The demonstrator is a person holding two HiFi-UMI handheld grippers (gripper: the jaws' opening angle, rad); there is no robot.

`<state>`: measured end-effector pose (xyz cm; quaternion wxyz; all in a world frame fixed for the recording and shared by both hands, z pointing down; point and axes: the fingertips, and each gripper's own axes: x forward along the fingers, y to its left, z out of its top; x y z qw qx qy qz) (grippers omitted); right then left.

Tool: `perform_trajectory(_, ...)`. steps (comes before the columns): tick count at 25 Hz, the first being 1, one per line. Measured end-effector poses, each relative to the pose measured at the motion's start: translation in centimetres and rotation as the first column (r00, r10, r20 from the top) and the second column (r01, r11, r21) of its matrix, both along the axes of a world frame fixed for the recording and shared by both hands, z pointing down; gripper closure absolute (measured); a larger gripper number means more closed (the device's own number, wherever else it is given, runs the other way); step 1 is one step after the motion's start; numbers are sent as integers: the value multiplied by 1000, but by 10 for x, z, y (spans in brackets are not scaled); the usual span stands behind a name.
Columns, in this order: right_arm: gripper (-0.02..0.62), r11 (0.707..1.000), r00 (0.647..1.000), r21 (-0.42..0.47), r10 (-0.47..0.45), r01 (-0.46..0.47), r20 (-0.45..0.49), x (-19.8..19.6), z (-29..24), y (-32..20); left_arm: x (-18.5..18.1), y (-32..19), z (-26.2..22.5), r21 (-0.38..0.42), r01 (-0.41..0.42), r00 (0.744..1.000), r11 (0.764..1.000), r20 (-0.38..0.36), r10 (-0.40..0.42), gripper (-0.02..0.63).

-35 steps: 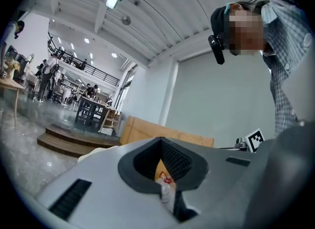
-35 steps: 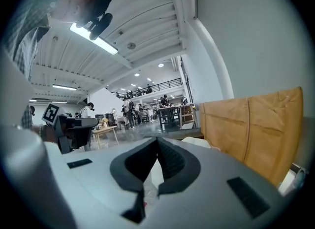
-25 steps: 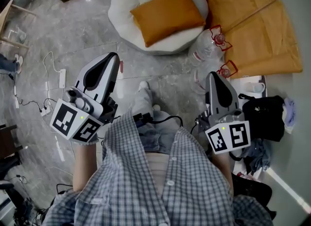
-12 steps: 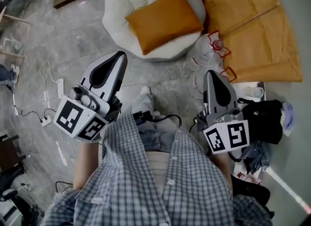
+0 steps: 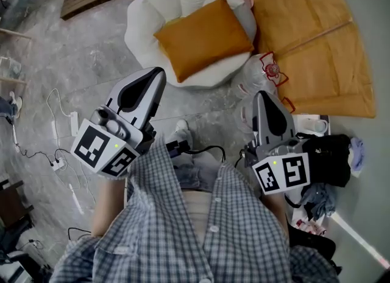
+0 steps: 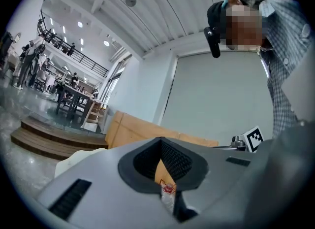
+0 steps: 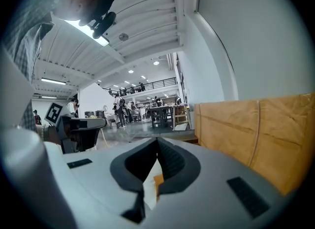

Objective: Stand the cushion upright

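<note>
**A:** How much room is there to move?

**B:** The grey floor (image 5: 91,56) is open between the person and the white seat (image 5: 146,20). Cables (image 5: 58,129) lie along its left edge. Brown cardboard (image 5: 304,26) covers its upper right corner. Clear bottles (image 5: 261,73) stand between the seat and the cardboard.

**A:** And the cushion?

**B:** The cushion (image 5: 204,38) is orange, rectangular and plump. It lies flat and a little slanted in the middle of the seat, and one corner reaches the seat's right edge.

**A:** The grippers?

**B:** The left gripper (image 5: 159,72) has its jaws pressed together, with nothing between them. The right gripper (image 5: 263,95) is the same. Both point toward the seat, and neither touches the cushion.
</note>
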<state>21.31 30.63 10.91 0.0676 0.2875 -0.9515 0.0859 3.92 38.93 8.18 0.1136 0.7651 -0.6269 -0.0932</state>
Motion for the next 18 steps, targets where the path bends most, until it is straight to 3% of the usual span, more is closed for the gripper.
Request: perform_trajectory(18,589,1000,999,18,-3,3,-35,-63,4,-41,-68,-39,11,11,13,1000,1000,-21,-12,598)
